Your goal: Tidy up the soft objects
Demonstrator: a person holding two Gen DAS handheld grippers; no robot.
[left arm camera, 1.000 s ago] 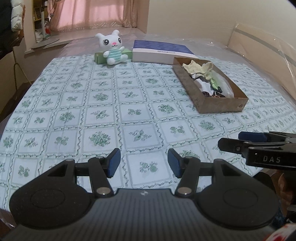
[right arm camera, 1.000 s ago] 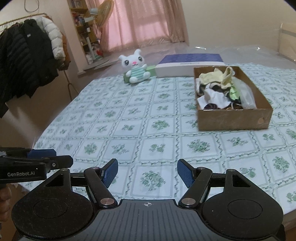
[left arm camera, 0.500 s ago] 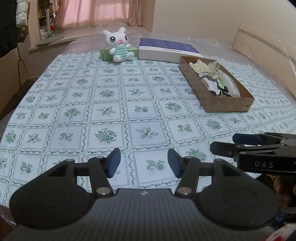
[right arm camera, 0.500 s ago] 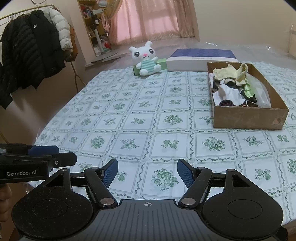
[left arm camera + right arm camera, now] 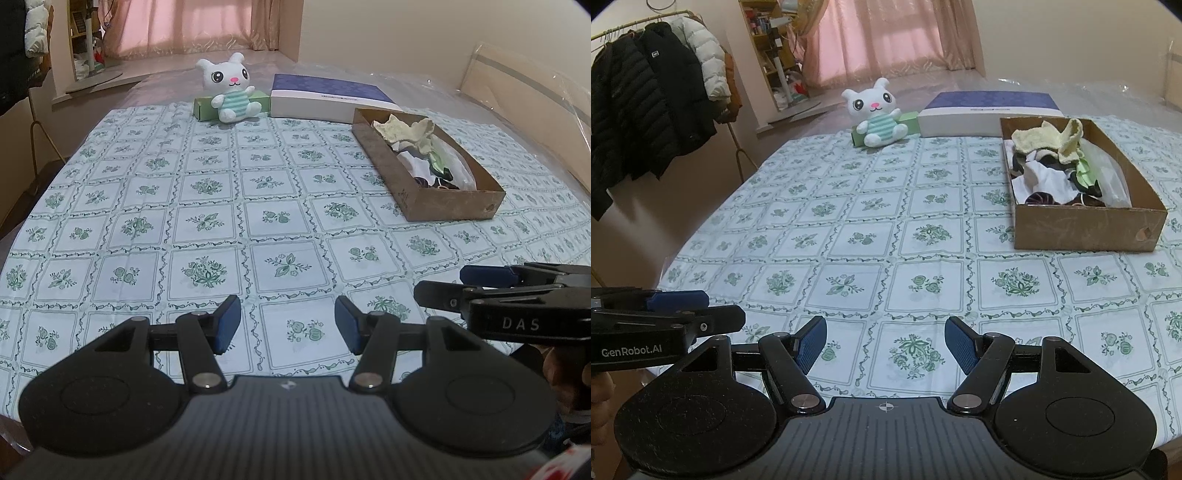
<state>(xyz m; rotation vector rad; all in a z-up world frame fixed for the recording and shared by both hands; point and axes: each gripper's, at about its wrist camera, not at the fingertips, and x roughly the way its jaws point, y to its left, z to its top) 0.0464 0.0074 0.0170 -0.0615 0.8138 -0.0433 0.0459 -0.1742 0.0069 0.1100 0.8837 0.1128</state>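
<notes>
A brown cardboard box (image 5: pixel 452 205) (image 5: pixel 1086 229) sits on the right of the flowered cloth, filled with several soft pieces: pale yellow socks (image 5: pixel 404 129) (image 5: pixel 1049 138), white and dark cloth. A white plush bunny (image 5: pixel 231 88) (image 5: pixel 879 114) in a striped shirt sits at the far edge. My left gripper (image 5: pixel 287 324) hovers open over the near cloth with nothing between its blue pads. My right gripper (image 5: pixel 885 345) is open and empty too, a little wider. Each gripper shows from the side in the other's view.
The bunny leans on a green carton (image 5: pixel 201 107) (image 5: pixel 908 122); beside it lies a flat blue and white box (image 5: pixel 328 96) (image 5: pixel 990 110). Coats hang on a rack (image 5: pixel 653 107) at the left. The tablecloth (image 5: pixel 207 206) (image 5: pixel 871 236) ends near both grippers.
Both views have shifted a little, so the box and the bunny sit further right and higher in the frames. Neither gripper's jaw gap has changed.
</notes>
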